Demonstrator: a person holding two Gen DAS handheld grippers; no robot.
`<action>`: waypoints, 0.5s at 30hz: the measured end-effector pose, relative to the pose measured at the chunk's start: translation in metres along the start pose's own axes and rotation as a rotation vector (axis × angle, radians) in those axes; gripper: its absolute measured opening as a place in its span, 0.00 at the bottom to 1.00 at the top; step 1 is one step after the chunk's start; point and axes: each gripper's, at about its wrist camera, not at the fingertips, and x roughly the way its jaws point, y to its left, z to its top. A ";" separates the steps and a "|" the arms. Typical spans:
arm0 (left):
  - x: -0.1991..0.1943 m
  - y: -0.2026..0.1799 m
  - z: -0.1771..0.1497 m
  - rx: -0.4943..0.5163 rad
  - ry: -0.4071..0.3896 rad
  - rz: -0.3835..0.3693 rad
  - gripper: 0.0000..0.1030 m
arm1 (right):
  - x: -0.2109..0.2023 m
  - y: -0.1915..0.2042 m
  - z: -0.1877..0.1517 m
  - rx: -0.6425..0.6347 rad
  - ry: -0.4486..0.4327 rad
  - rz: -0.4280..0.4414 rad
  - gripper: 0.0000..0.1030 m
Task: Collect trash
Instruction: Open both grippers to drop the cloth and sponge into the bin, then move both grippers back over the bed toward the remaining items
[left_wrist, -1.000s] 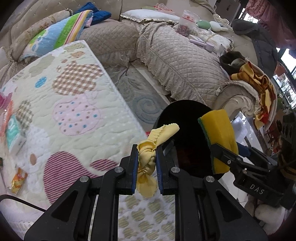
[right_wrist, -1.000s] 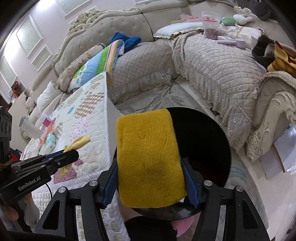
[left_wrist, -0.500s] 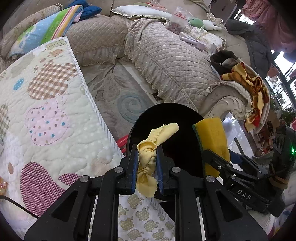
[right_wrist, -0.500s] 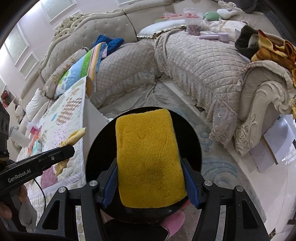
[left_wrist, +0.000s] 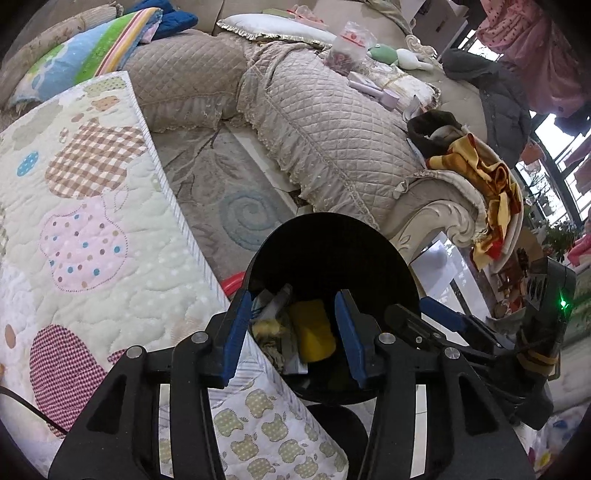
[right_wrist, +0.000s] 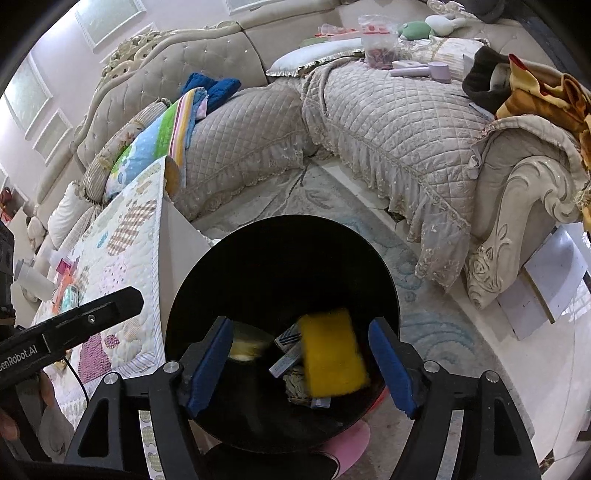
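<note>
while the yellow sponge (right_wrist: 332, 352) is caught blurred above the trash in the right wrist view, it is seen lying inside the black bin (left_wrist: 332, 251) in the left wrist view, beside a yellow cloth (left_wrist: 266, 328). the left tongs (left_wrist: 293, 328) and right tongs (right_wrist: 301, 363) are both opening over the bin, with nothing gripped between them. a quilted desk (left_wrist: 92, 229) is seen just beside the bin, a rug (left_wrist: 236, 206) and a beige sofa (right_wrist: 388, 122) beyond.

Yellow sponge (right_wrist: 332, 352) (blurred) and yellow cloth (right_wrist: 245, 345) inside black bin (right_wrist: 258, 258).
</note>
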 end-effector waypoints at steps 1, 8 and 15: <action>-0.002 0.001 -0.001 -0.002 -0.001 0.003 0.44 | 0.000 0.001 -0.001 -0.002 0.002 0.001 0.72; -0.022 0.014 -0.012 -0.001 -0.026 0.070 0.44 | -0.001 0.023 -0.006 -0.037 0.016 0.033 0.72; -0.052 0.044 -0.029 0.008 -0.062 0.181 0.44 | 0.000 0.059 -0.011 -0.104 0.028 0.075 0.72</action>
